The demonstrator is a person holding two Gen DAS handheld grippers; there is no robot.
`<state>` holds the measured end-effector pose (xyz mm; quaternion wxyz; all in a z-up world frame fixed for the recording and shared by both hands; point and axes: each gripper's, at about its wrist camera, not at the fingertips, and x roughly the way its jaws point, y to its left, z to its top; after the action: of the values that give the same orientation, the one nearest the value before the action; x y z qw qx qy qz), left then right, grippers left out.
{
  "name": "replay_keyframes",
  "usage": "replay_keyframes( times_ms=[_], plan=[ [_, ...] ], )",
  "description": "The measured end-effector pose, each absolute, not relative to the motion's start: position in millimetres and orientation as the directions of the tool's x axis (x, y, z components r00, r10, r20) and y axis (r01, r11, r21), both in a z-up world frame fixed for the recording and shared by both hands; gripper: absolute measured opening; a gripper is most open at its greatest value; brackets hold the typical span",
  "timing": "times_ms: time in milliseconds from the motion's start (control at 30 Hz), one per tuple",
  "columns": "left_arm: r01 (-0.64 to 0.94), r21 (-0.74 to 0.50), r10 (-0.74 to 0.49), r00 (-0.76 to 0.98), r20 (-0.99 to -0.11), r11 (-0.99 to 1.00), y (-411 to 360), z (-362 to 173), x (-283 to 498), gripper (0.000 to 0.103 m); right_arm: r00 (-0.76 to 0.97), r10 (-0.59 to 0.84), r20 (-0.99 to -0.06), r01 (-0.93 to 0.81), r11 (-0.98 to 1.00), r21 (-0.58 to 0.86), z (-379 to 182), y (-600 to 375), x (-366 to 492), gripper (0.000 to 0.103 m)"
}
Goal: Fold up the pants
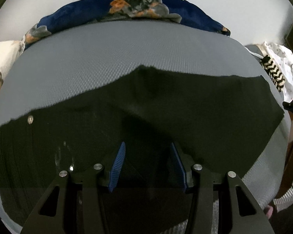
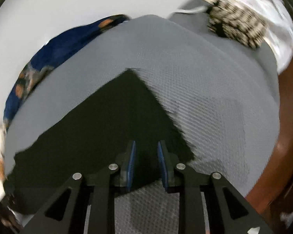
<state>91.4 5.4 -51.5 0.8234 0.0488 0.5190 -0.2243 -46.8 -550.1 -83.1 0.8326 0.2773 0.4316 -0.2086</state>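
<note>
Left gripper [image 1: 147,146]: fingers spread wide, released, poised over the black pants [image 1: 127,117] with nothing gripped between the blue pads [image 1: 118,165]. Contact with the cloth cannot be confirmed.

Right gripper [image 2: 146,146]: fingers set at a moderate gap, not clenched, over a corner of the pants [image 2: 111,120] near the cloth's right edge. Whether fabric sits between the pads cannot be told.

The pants lie flat on the grey textured mattress [image 1: 127,54], at its near edge. Long axis runs left to right; a metal button [image 1: 30,119] marks the waist at the left end.

Farther off, a blue floral blanket [image 1: 87,13] lies along the far edge. A white bundle with a black-and-cream striped piece [image 1: 275,72] sits at the far right corner.
</note>
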Motion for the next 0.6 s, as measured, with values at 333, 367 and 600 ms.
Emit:
replay_keyframes(
  times_ms=[333, 367, 600],
  plan=[
    [0.361, -0.202, -0.332, 0.347, -0.877, 0.911, 27, -59, 76, 0.050, 0.545, -0.026, -0.838, 0.647, 0.649, 0.400, -110, -569, -67, 0.023],
    [0.356, -0.206, -0.334, 0.346, -0.877, 0.911, 29, -60, 74, 0.050, 0.540, -0.026, -0.841, 0.656, 0.639, 0.401, -114, -570, -68, 0.023],
    [0.350, -0.211, -0.335, 0.345, -0.877, 0.913, 30, -63, 69, 0.052, 0.565, -0.018, -0.825, 0.684, 0.569, 0.456, -128, -577, -74, 0.023]
  ],
)
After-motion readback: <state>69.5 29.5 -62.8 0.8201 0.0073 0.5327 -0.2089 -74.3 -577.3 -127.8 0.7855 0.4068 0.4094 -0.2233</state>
